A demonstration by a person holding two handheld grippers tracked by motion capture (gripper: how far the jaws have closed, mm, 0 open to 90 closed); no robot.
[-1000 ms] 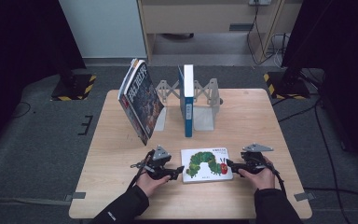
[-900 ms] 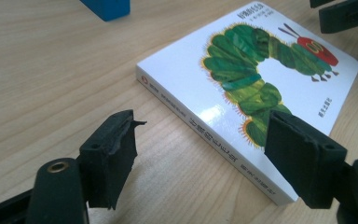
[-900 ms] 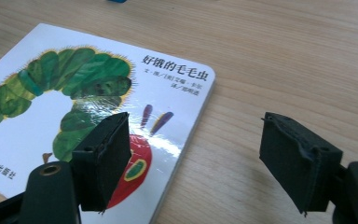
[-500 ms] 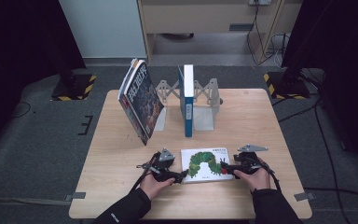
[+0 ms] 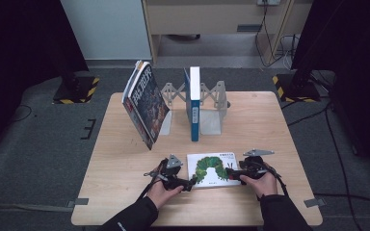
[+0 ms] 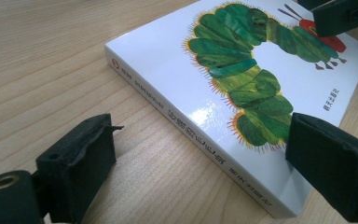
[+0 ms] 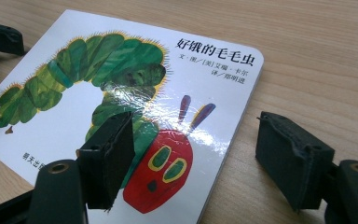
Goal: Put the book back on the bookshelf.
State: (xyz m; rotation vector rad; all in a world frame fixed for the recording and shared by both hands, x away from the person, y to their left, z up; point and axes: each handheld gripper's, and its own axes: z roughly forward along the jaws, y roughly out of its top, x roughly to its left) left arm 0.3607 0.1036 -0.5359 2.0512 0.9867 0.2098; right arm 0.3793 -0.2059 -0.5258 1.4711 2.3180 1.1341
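A white picture book with a green caterpillar [image 5: 212, 169] lies flat on the wooden table [image 5: 270, 125], near its front edge. My left gripper [image 5: 189, 182] is at the book's left near corner. Its jaws have just been opening: in the left gripper view [image 6: 200, 140] one jaw rests on the table clear of the spine [image 6: 186, 126], the other hangs over the cover. My right gripper [image 5: 234, 173] straddles the book's right edge, open [image 7: 198, 140]: one jaw is above the red head [image 7: 161, 172], the other beyond the edge over bare wood.
At the back of the table a blue-and-white book [image 5: 194, 103] stands upright between grey metal bookends [image 5: 214, 108]. Left of it a large dark-covered book [image 5: 144, 103] leans steeply. A shelf unit [image 5: 212, 19] stands behind the table.
The right gripper has edged slightly left onto the book's edge. The left hand and the book stay in nearly the same place.
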